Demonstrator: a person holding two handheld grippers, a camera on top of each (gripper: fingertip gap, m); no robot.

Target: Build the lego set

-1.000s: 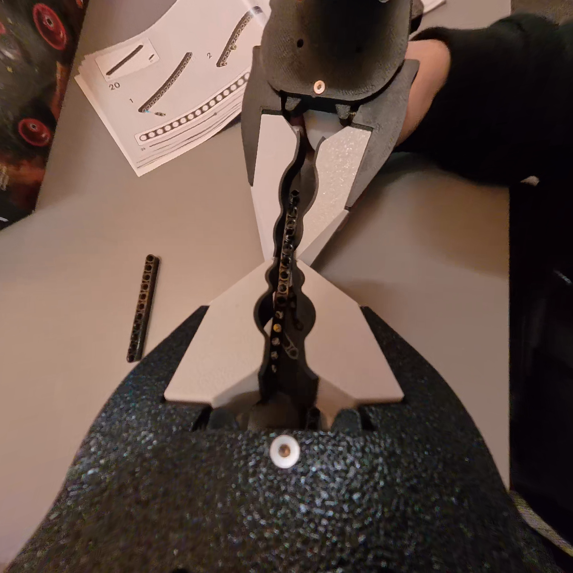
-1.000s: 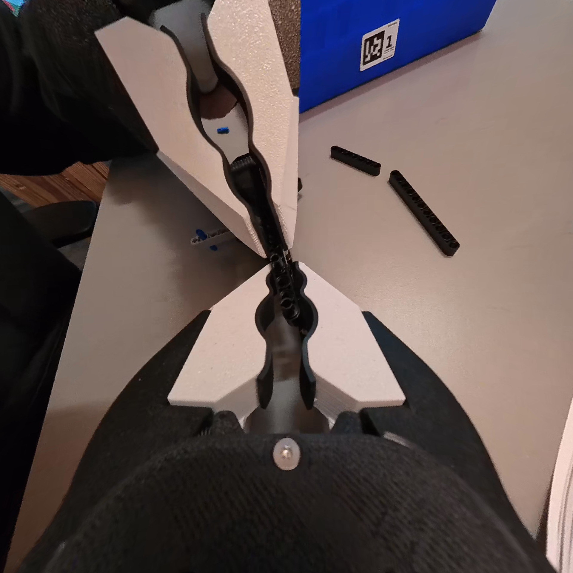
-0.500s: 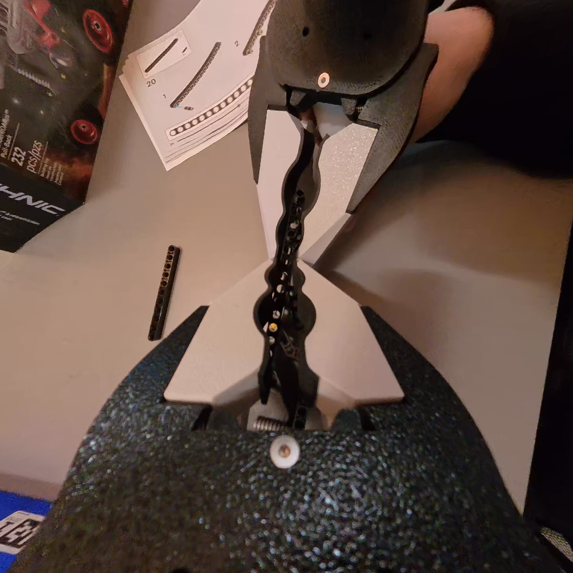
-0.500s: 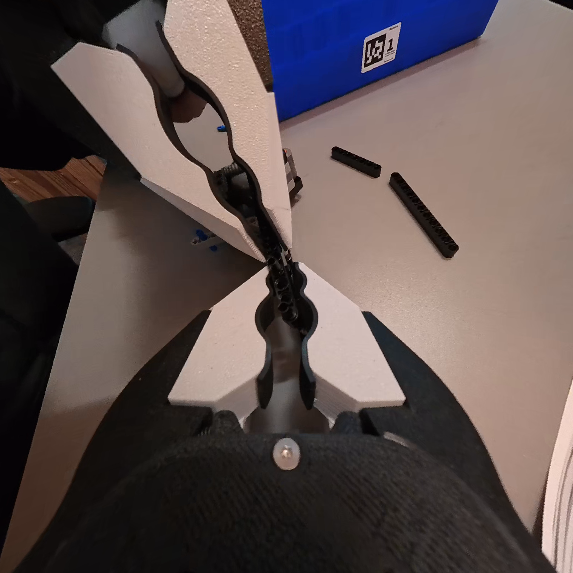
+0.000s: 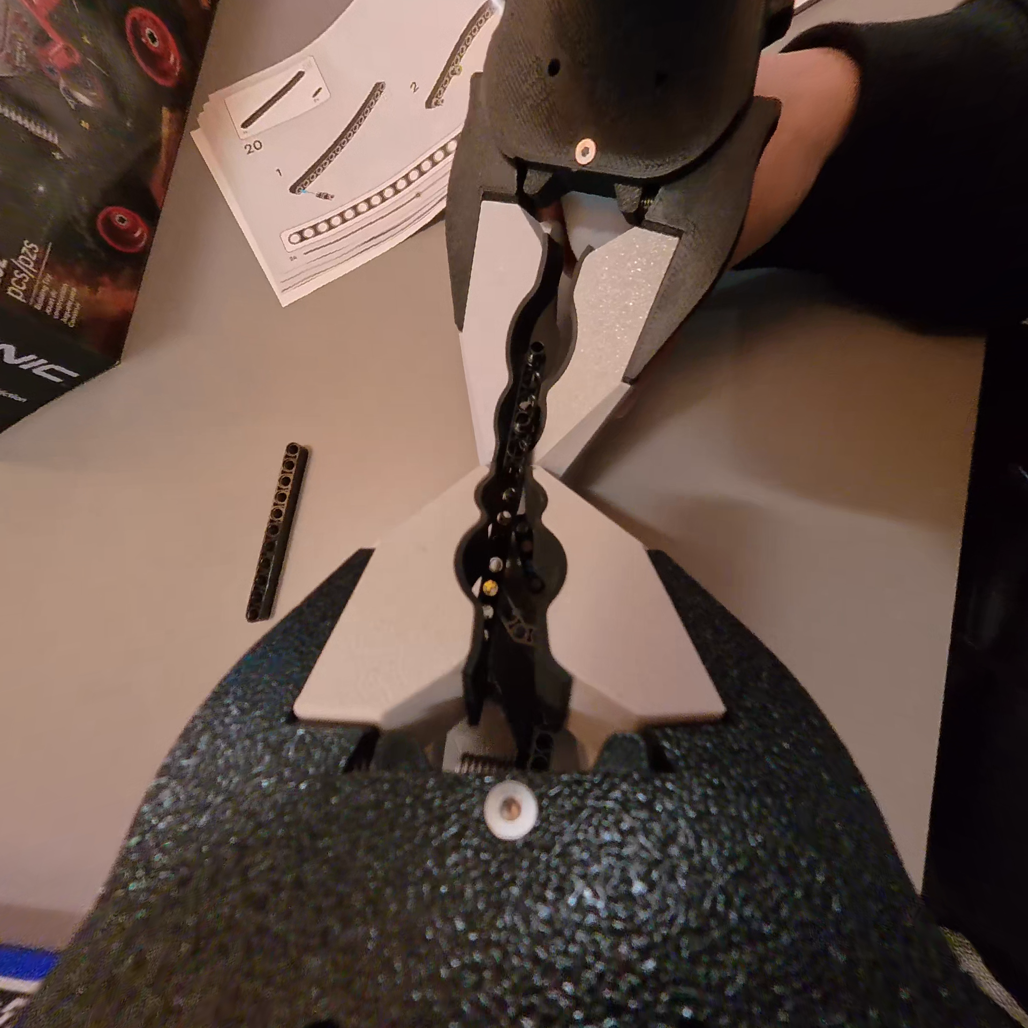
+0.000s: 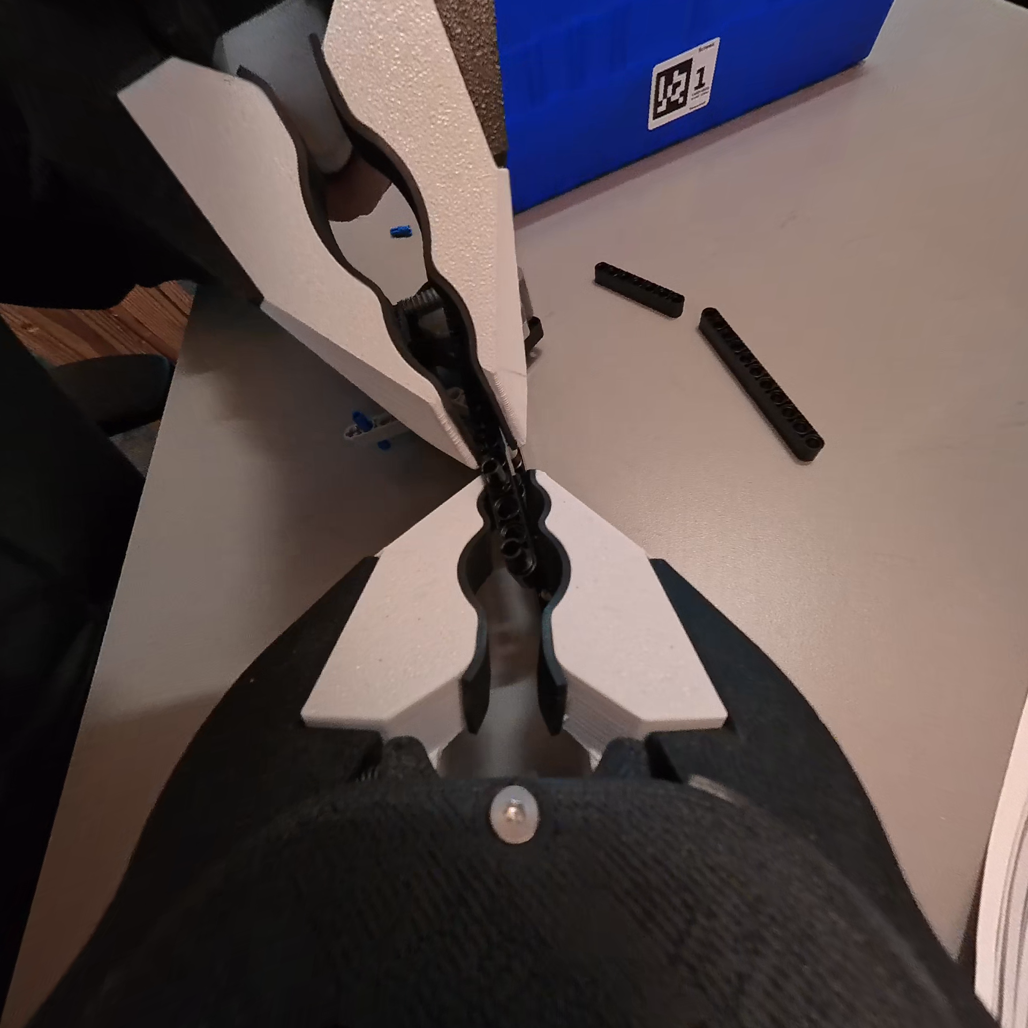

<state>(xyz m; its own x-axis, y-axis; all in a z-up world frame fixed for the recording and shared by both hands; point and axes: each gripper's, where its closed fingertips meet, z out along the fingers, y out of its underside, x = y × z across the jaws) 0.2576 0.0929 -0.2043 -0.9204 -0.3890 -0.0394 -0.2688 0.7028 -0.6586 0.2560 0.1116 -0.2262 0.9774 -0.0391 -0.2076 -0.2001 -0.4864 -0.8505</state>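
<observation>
A black assembly of long studless beams is held above the grey table between both grippers, which meet tip to tip. My left gripper is shut on its near end, where light pins show in the holes. My right gripper faces it from above in the left wrist view and is shut on the far end. In the right wrist view my right gripper is shut on the beam assembly, and the left gripper comes in from the upper left.
A loose black beam lies left of the left gripper. Instruction booklet and set box lie beyond. Two black beams, a blue bin, a blue pin and a grey piece lie on the table. Less than 4 cm separates the two grippers' tips.
Both grippers stay shut on the assembly. The left gripper has drawn back and tilted, so the set box has come into its view. In the right view the left gripper leans further over.
</observation>
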